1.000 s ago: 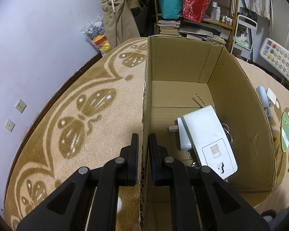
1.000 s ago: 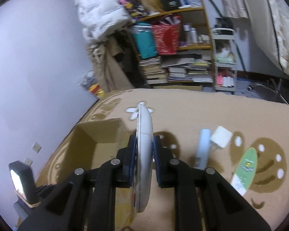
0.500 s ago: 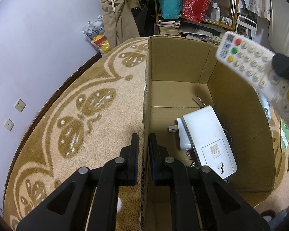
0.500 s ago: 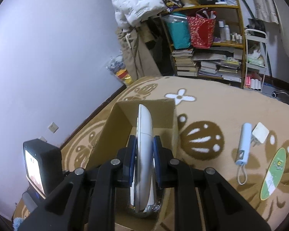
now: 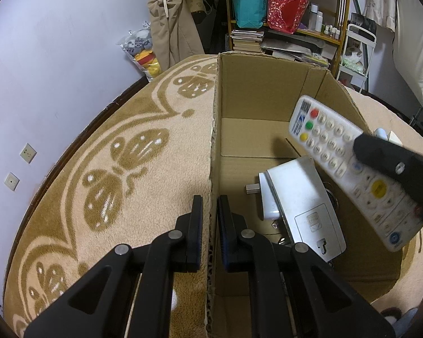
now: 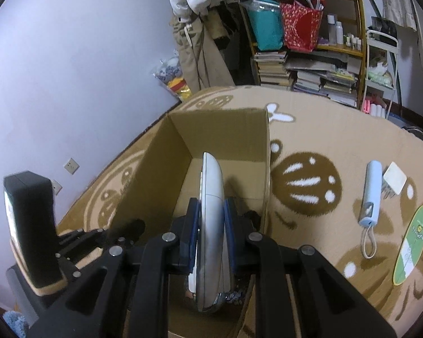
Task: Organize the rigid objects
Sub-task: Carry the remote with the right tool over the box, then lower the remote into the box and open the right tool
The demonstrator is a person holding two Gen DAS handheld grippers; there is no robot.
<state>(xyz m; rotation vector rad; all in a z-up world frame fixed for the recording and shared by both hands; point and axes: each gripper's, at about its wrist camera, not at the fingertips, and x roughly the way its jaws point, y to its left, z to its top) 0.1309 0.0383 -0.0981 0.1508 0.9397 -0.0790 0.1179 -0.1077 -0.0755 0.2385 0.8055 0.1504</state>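
An open cardboard box [image 5: 268, 93] [image 6: 220, 132] stands on the patterned rug. My left gripper [image 5: 210, 214] is shut on the box's left wall [image 5: 213, 169]. My right gripper [image 6: 210, 217] is shut on a white remote control [image 6: 211, 225] held edge-up; in the left wrist view the remote [image 5: 341, 152] hangs over the inside of the box, buttons showing. A white adapter-like device [image 5: 299, 205] lies on the box floor below it.
On the rug right of the box lie a pale blue power bank [image 6: 370, 194], a white charger plug [image 6: 394, 180] and a green oval card [image 6: 411, 245]. A cluttered bookshelf [image 6: 304, 56] stands behind. A wall runs along the left.
My right gripper has carried the remote leftward from above the rug to over the box and lowered it into the opening. The left gripper has kept its hold on the box wall.
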